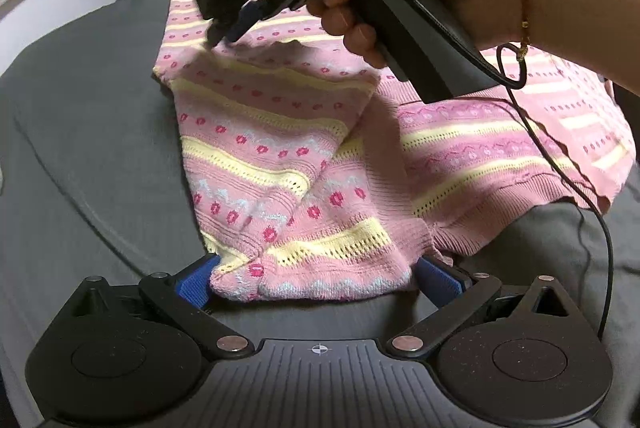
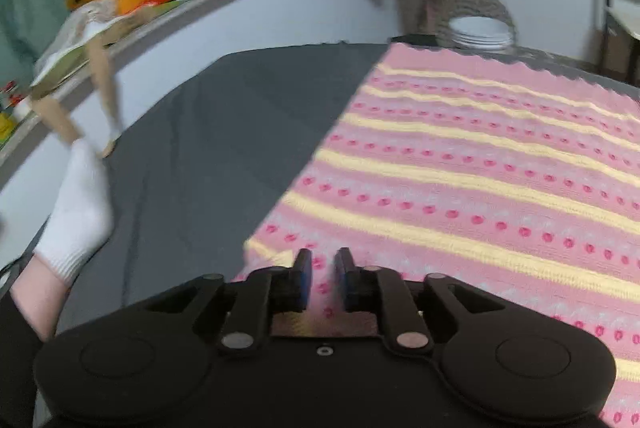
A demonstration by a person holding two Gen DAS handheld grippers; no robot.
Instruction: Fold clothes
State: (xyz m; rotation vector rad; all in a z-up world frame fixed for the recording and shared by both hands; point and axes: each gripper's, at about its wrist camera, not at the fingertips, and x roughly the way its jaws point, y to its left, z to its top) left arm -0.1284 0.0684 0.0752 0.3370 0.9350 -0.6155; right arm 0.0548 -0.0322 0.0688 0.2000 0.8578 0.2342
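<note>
The dark grey bed (image 1: 88, 132) carries everything; it gives a wide, soft place where a garment can be spread. On it lies the pink knitted sweater (image 1: 280, 164) with yellow stripes. Its body lies flat ahead of the right tool (image 2: 323, 270), while one part, perhaps a sleeve, is turned over the body toward the left tool (image 1: 316, 278). This looks to me like a fold in progress, because the cloth is doubled there and creased, not smooth.

The left tool stands wide open, and the knit end lies between its two blue fingers (image 1: 192, 286) without being pressed, so it can close on the cloth or leave it. The right tool has its jaws narrow, with a gap through which the knit shows. Seen from the left tool, its tip touches the upper edge of the fold, I think to pin or pinch it; whether it really grips I cannot tell.
</note>
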